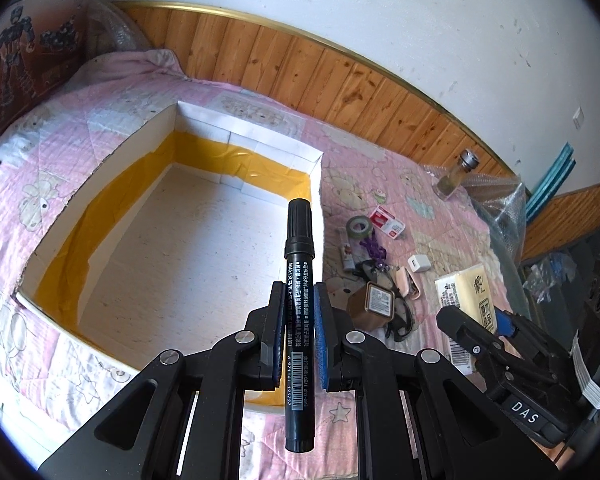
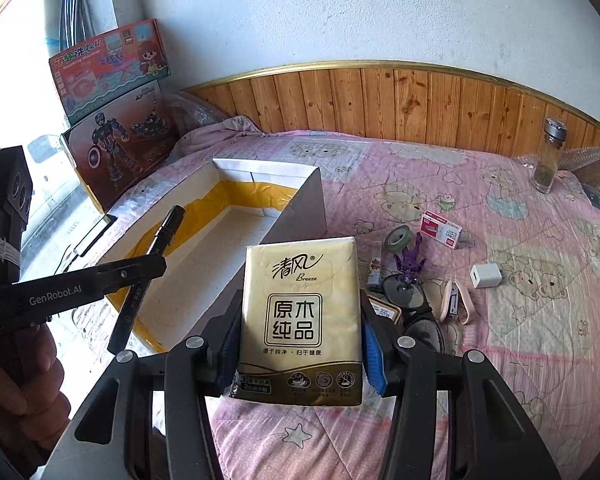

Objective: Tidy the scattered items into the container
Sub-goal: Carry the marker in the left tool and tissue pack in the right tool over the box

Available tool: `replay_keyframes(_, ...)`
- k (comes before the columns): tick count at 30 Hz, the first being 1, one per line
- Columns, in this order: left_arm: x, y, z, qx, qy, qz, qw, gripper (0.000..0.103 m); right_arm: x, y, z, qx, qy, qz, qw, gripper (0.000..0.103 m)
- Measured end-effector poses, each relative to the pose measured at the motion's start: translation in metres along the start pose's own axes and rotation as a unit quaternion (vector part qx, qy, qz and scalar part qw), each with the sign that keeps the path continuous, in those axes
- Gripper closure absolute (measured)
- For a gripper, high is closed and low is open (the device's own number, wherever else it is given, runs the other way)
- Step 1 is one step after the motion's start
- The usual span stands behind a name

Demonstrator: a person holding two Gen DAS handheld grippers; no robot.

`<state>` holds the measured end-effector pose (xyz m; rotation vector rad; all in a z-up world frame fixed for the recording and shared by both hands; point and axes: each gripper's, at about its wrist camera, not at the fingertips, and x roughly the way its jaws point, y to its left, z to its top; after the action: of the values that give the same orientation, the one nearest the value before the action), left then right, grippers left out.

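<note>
Over box [image 1: 236,148]: marker [image 1: 299,312] between jaws.

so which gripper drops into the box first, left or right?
Left, probably. The left gripper holds the black marker with its tip already above the open box. The right gripper grips the tissue pack over the quilt, beside the box's outer wall.

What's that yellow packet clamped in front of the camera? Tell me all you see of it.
The tissue pack is a soft, flat, glossy plastic packet, pale gold darkening at the bottom, printed with Chinese characters and "Breeze". The right hand-held gripper pinches its two sides, holding it upright, face to the camera, above the pink quilt, beside the box.
</note>
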<state>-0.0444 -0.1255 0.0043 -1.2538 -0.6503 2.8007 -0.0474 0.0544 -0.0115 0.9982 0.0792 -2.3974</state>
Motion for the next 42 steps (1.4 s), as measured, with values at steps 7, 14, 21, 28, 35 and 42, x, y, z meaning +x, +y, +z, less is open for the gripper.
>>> replay_keyframes(7,0.002,0.010,0.009,-0.009,-0.001,-0.002,1.0000,0.090,0.009,0.010,0.011,-0.011,0.004,0.007,1.000,0.051)
replay_keyframes(14,0.006,0.022,0.017,-0.022,0.002,-0.005,0.9997,0.090,0.018,0.022,0.024,-0.025,0.005,0.016,1.000,0.051)
replay_keyframes(21,0.007,0.031,0.028,-0.028,-0.001,-0.003,0.9996,0.090,0.026,0.037,0.035,-0.037,0.006,0.025,0.999,0.051)
replay_keyframes(28,0.010,0.042,0.038,-0.033,-0.001,0.001,0.9995,0.090,0.034,0.052,0.047,-0.050,0.006,0.033,0.998,0.051)
replay_keyframes(35,0.010,0.054,0.048,-0.040,-0.001,0.007,0.9992,0.090,0.042,0.065,0.059,-0.059,0.008,0.045,0.997,0.051)
replay_keyframes(42,0.010,0.063,0.056,-0.045,-0.003,0.011,0.9989,0.090,0.050,0.079,0.069,-0.069,0.008,0.056,0.996,0.051)
